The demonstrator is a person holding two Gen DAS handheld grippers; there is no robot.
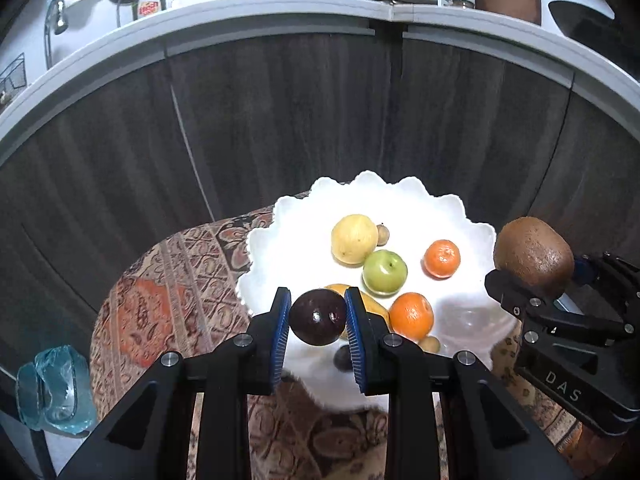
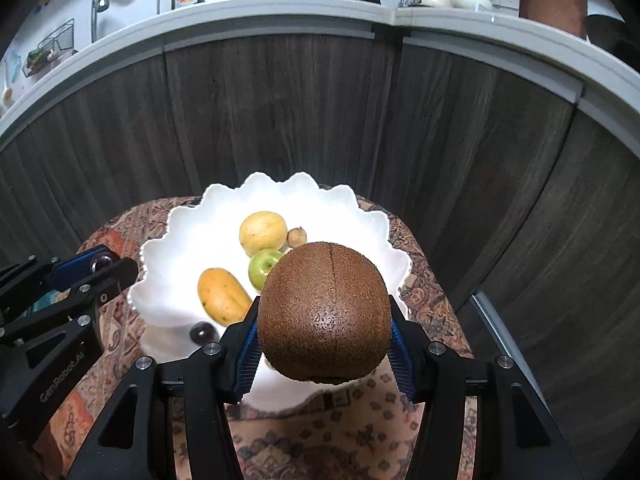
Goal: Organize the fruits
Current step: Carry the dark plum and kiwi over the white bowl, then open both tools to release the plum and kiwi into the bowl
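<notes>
1. Where the dark wood-grain cabinet fronts (image 1: 280, 120) fill the background under a pale grey countertop edge (image 1: 200, 28), they curve behind everything else in both wrist views.
2. Below them stands a round table covered with a patterned red-and-brown cloth (image 1: 160, 300).
3. On that cloth sits a wide white bowl with a scalloped rim (image 1: 400, 188), holding most of the fruit.
4. At the right of the left wrist view, the black right gripper (image 1: 532, 276) is clamped on a large fuzzy brown kiwi (image 2: 324, 316); its blue pads press both sides of the fruit, which hangs over the near part of the bowl.
5. Nearer that camera, the black left gripper (image 1: 318, 318) is closed on a small dark purple plum (image 1: 318, 317), pinched between its blue ribbed pads over the bowl's near left rim.
6. Inside the bowl lie a pale yellow round fruit (image 1: 354, 239), a green apple (image 1: 385, 272) touching it, and an elongated yellow mango (image 2: 222, 296).
7. Two orange mandarins (image 1: 442, 259) lie apart, the second (image 1: 411, 316) closer to the camera.
8. A second small dark plum (image 2: 204, 333) rests near the bowl's front edge.
9. A tiny brown round fruit (image 2: 297, 236) sits just beside the yellow one.
10. A crumpled blue clear plastic bag (image 1: 56, 388) lies off the table, at the left.
</notes>
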